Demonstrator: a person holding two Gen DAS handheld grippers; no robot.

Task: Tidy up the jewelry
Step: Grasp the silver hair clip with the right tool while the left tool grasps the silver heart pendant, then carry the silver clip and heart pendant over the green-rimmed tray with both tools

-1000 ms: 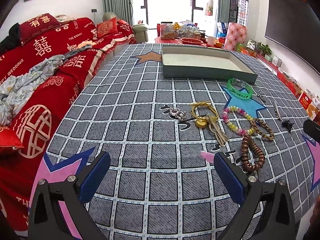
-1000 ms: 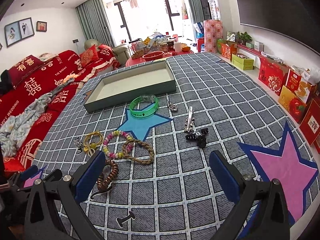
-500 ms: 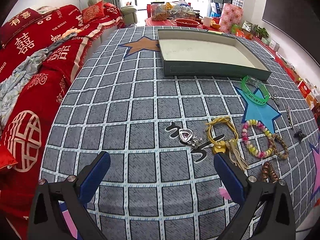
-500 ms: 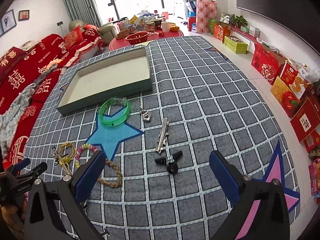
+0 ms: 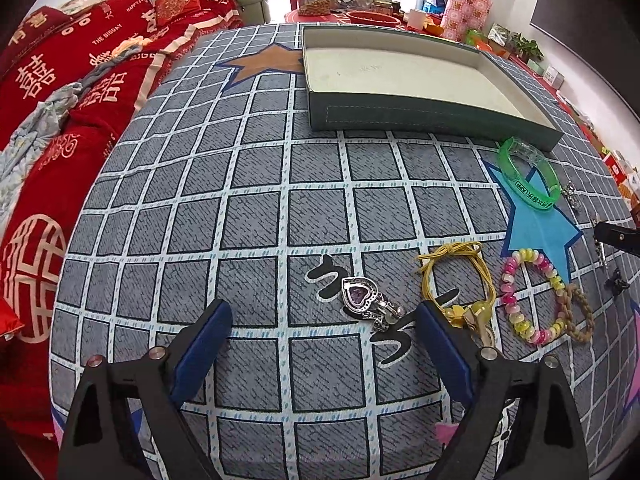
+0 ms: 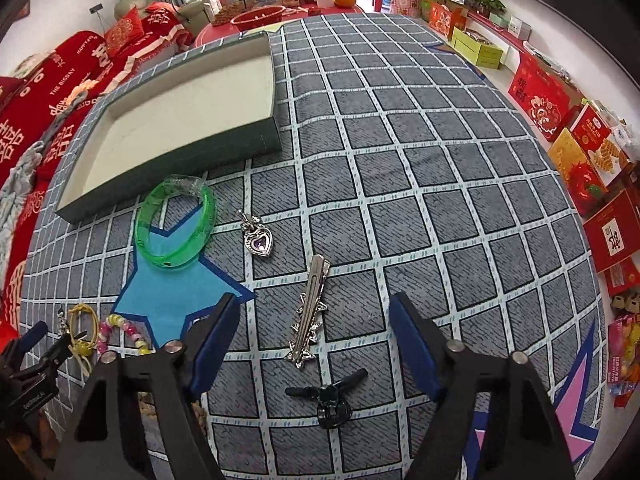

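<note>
My left gripper is open, low over the checked cloth, with a silver purple-heart pendant just ahead between its fingers. A yellow cord bracelet, a pink-yellow bead bracelet and a green bangle lie to its right. My right gripper is open over a silver star hair clip and a black claw clip. A second heart pendant and the green bangle lie ahead of it on the left. The empty green tray stands behind.
A red-covered sofa runs along the table's left side. Red gift boxes stand on the floor to the right. A cluttered small table is beyond the tray. The left gripper shows at the lower left of the right wrist view.
Both grippers have moved forward and down toward the cloth. The left one has closed in on the heart pendant, the right one on the star hair clip. Both stay open.
</note>
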